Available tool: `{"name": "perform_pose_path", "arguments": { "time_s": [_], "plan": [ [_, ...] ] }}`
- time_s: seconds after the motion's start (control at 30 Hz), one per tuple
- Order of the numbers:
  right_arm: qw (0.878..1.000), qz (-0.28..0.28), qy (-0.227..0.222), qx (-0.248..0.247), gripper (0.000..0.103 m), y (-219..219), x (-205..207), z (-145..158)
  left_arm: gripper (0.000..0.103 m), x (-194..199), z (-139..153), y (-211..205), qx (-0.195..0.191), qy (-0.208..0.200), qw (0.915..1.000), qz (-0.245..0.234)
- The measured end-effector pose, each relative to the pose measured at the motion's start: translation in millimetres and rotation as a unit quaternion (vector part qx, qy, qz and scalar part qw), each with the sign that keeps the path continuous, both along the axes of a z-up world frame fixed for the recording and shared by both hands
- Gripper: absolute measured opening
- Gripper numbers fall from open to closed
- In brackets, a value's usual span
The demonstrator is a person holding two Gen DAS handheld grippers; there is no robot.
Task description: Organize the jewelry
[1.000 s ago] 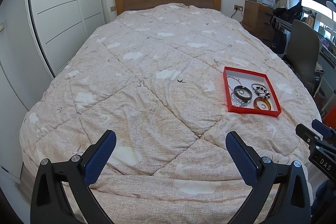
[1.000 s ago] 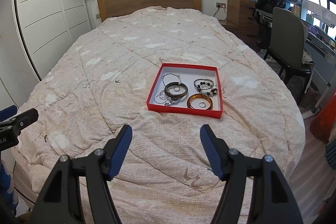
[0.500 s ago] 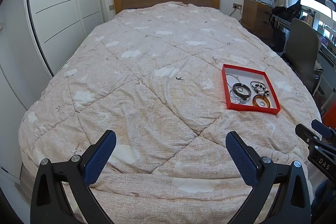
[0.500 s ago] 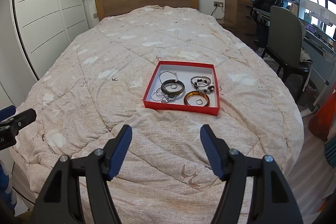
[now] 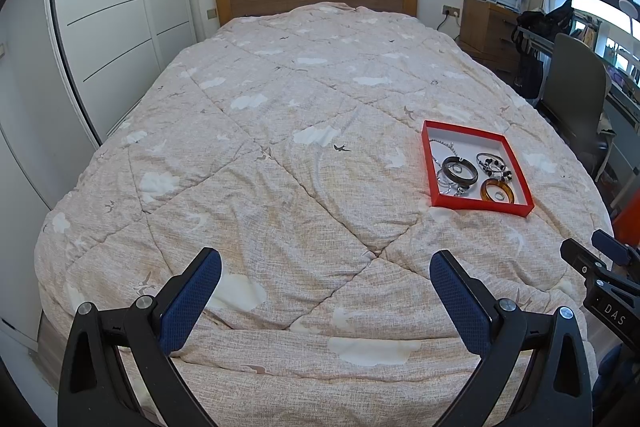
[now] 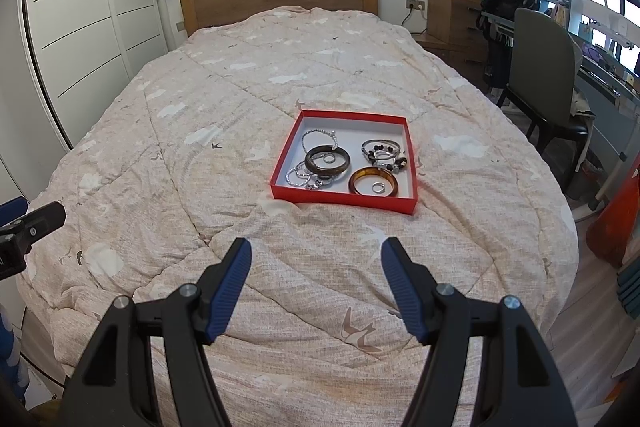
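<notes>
Jewelry lies ahead of the right gripper (image 6: 316, 267), whose jaws are spread wide and hold nothing above the bedspread (image 6: 224, 211). Just beyond it sits a red tray (image 6: 412, 163) holding a dark bangle (image 6: 327, 159), an amber bangle (image 6: 373, 181), a beaded bracelet (image 6: 383, 151) and what looks like a tangle of silver chains (image 6: 300, 177). The left gripper (image 5: 325, 279) is also wide open and empty, well apart from the tray, near the foot of the bed.
</notes>
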State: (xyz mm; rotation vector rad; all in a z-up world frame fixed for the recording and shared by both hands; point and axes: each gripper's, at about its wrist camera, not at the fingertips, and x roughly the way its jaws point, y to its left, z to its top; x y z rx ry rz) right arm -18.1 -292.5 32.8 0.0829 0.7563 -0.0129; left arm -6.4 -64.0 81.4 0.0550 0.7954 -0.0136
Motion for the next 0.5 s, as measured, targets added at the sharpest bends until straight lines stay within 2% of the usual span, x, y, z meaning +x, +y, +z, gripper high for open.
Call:
{"name": "perform_pose_path", "arguments": {
  "time_s": [0.5],
  "plan": [
    [1.000,-0.007,0.000,-0.005,0.066,-1.9,-2.7,-2.8,0.102,-1.4,-10.5,3.8,0.002,0.008,1.0000,0.002]
  ]
}}
